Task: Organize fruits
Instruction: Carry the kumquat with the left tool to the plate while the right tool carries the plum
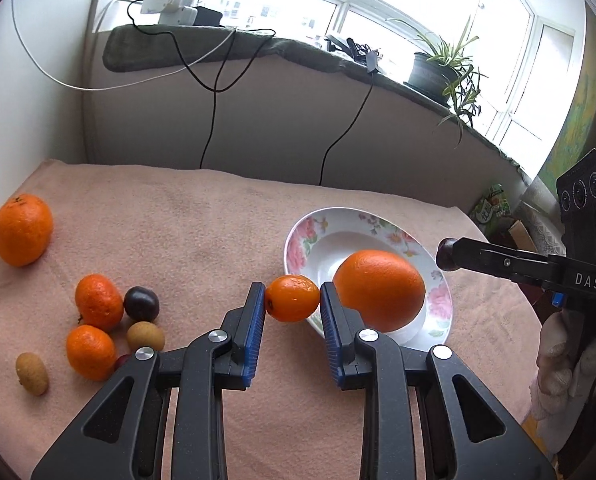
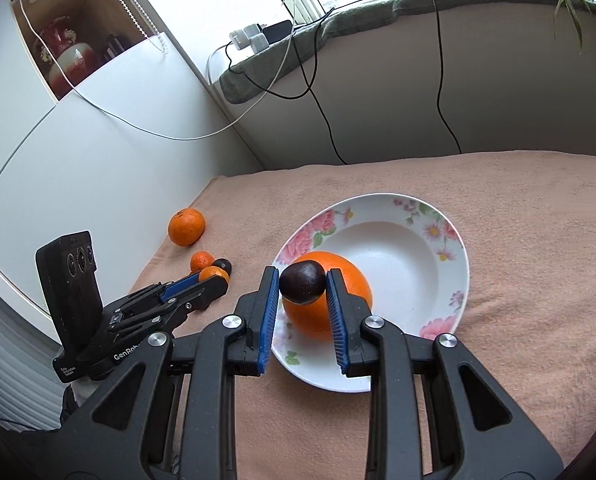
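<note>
Orange fills most of my left view: my left gripper [image 1: 292,300] has its jaws closed on a small mandarin [image 1: 292,298], pinched between the blue pads and held just off the near-left rim of the floral plate [image 1: 377,222]. A large orange [image 1: 379,290] sits in that plate. My right gripper [image 2: 302,282] has its jaws clamped on a dark plum [image 2: 302,282], held above the large orange in the right wrist view. On the pink cloth covering the surface [image 1: 186,220], to the left, I see a loose cluster: two mandarins [image 1: 98,302], another dark plum [image 1: 141,304] touching one of them, and two tan longans [image 1: 146,336], one a little apart. A bigger mandarin [image 1: 22,230] lies well apart, near the far-left edge.
</note>
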`<state>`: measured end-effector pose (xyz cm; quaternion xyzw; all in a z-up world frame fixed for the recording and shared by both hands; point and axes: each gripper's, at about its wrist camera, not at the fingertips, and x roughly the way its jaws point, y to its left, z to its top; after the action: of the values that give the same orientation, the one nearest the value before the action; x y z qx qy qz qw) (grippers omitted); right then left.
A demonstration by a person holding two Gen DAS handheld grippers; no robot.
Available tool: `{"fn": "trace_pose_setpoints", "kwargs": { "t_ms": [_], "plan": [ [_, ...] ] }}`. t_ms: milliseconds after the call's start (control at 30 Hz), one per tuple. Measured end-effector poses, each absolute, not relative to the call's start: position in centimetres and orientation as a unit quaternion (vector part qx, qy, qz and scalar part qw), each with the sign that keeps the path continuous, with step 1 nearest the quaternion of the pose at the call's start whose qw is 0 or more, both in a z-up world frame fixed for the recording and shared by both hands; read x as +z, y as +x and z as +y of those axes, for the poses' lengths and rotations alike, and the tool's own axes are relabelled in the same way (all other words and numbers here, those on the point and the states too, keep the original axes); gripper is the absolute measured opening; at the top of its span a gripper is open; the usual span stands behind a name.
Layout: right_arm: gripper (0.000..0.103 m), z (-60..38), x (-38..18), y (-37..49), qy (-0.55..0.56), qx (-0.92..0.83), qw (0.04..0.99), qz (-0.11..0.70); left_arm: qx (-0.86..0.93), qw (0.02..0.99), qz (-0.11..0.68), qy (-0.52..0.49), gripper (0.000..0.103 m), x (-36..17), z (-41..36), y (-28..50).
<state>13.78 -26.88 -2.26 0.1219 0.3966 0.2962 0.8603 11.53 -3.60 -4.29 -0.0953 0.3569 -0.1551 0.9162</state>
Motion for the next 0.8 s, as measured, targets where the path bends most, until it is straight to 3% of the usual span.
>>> {"fn": "trace_pose_setpoints", "kwargs": {
  "t_ms": [800],
  "plan": [
    [0.026, -30.2, -5.5, 16.6, 0.112, 0.251, 0.865, 0.420, -0.164, 0.906, 0.381, -0.089, 0.026, -5.1, -6.5, 17.7]
  ]
}}
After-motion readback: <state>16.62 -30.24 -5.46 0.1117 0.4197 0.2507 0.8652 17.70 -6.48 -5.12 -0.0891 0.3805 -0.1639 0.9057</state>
